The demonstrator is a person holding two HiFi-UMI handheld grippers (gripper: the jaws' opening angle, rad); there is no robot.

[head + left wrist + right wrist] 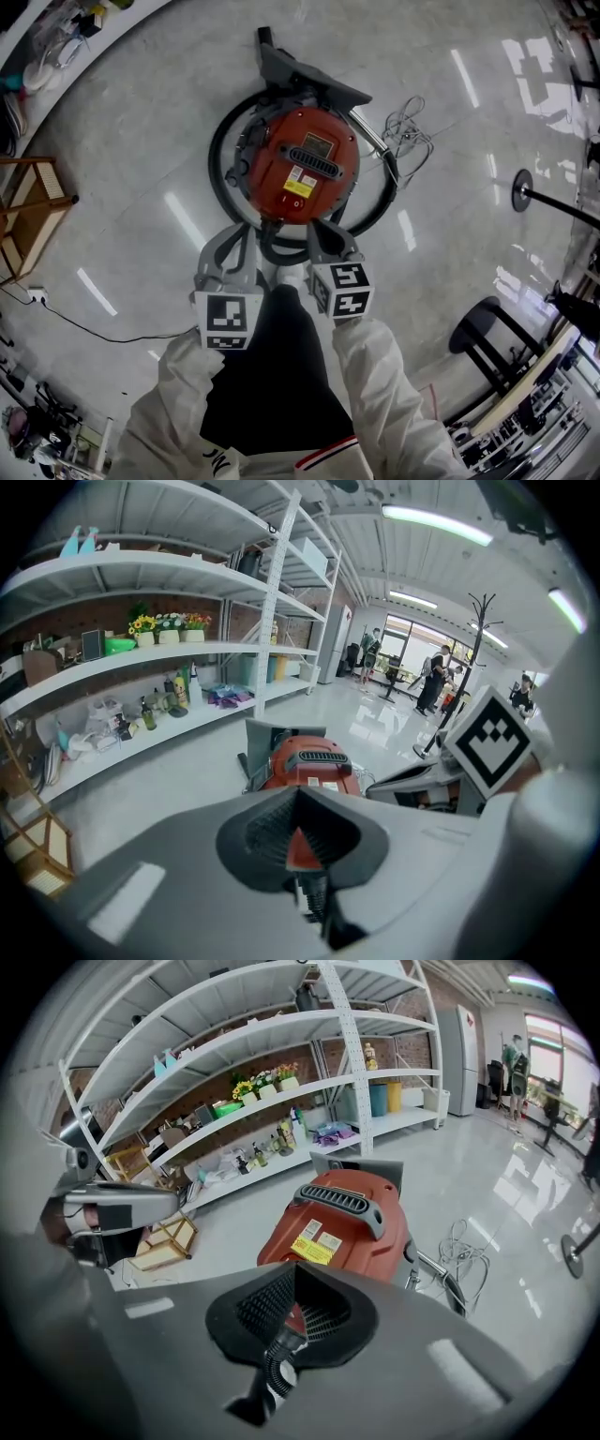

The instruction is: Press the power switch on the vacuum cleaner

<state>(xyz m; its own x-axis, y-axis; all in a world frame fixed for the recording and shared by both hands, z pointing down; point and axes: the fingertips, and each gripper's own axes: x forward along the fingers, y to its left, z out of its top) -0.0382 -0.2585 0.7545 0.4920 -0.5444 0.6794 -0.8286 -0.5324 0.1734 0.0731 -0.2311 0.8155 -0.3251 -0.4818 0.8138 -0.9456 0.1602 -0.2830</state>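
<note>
The red canister vacuum cleaner (302, 167) stands on the pale floor, with a black slotted handle (317, 161) and a yellow label on top. Its black hose (221, 159) loops around it, and the grey floor nozzle (305, 73) lies at its far side. I cannot make out a power switch. My left gripper (242, 234) and right gripper (323, 232) hover side by side just short of the vacuum's near edge, both shut and holding nothing. The vacuum (309, 761) lies straight ahead past the left gripper (300, 797), and the vacuum (342, 1227) sits closer beyond the right gripper (295, 1277).
A loose coil of cord (410, 127) lies right of the vacuum. A wooden rack (28, 211) stands at the left, a thin cable (84, 323) runs across the floor, and a black stand base (521, 190) and stool (483, 330) are at the right. White shelving (141, 658) lines the wall. People (436, 679) stand far off.
</note>
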